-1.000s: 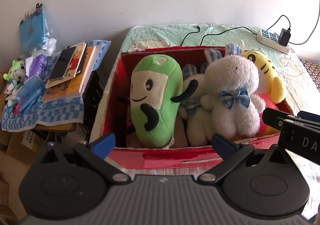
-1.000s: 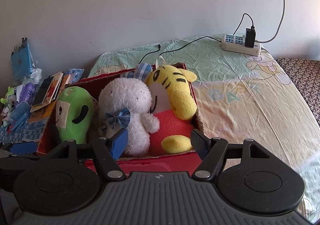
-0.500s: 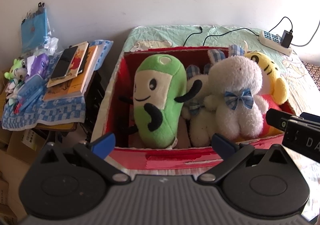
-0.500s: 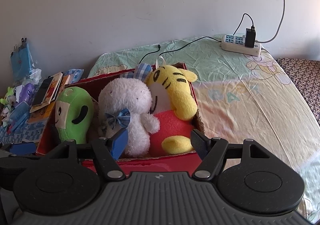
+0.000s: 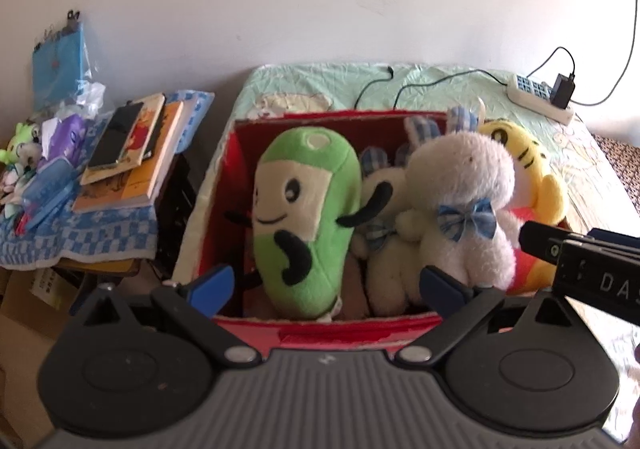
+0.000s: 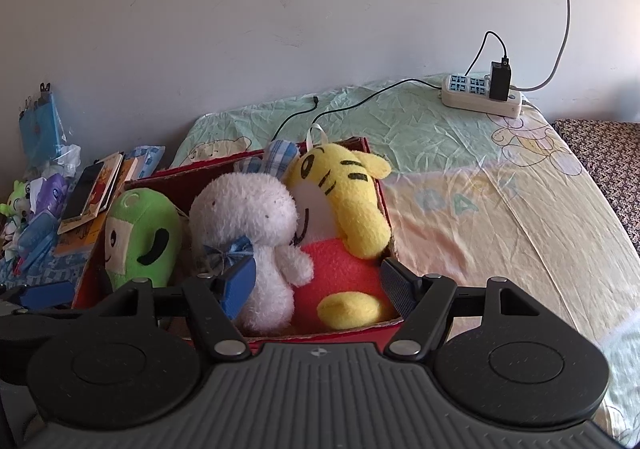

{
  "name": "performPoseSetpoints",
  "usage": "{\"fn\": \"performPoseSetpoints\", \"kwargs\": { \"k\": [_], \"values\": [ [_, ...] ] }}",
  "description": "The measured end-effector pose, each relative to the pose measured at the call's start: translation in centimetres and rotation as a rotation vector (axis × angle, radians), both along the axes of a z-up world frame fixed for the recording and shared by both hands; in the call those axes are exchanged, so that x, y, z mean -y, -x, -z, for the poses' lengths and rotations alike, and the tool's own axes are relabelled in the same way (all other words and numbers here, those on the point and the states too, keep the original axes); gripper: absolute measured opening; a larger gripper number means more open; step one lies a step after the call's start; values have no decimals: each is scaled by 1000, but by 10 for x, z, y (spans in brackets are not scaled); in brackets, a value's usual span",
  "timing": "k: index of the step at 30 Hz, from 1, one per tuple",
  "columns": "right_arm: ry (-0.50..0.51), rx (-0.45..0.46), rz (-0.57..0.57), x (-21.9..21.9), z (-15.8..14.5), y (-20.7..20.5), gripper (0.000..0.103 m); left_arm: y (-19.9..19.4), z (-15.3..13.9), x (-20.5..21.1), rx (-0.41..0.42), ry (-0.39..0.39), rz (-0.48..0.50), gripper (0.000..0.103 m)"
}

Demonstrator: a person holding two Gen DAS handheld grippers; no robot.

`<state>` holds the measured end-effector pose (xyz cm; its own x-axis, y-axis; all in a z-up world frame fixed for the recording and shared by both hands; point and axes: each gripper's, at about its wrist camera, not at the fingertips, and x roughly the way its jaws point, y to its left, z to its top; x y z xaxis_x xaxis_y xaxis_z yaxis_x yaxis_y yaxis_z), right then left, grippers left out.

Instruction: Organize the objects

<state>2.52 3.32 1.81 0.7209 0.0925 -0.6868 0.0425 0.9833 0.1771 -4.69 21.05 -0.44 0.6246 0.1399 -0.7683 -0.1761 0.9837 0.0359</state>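
A red box [image 5: 320, 329] on the bed holds several plush toys: a green one [image 5: 304, 209], a white bunny with a blue bow [image 5: 460, 185], a yellow tiger [image 5: 532, 177] and a smaller white toy [image 5: 384, 185] behind. My left gripper [image 5: 325, 285] hovers over the box's near wall, its jaws closing, with the green toy's lower end between the tips and untouched. In the right wrist view, my right gripper [image 6: 319, 287] stands open above the box rim [image 6: 360, 325], in front of the bunny [image 6: 244, 217] and the tiger [image 6: 348, 201]. The green toy [image 6: 140, 237] sits left.
Left of the box, a side table with a checked cloth [image 5: 100, 233] carries books and a phone [image 5: 116, 137], small toys [image 5: 20, 145] and a blue bag. A power strip [image 6: 480, 97] with cables lies at the bed's far end. The bed sheet [image 6: 480, 209] stretches right.
The left gripper's fingertips have drawn slightly closer together. The toys sit a little lower and further right in the left wrist view. The right wrist view is unchanged.
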Motion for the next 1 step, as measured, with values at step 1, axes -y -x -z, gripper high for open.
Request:
{"fn": "performPoseSetpoints", "kwargs": {
  "k": [1],
  "values": [
    [-3, 1, 2, 2, 0, 0, 72, -1, -1, 1, 5, -8, -3, 99]
  ]
}}
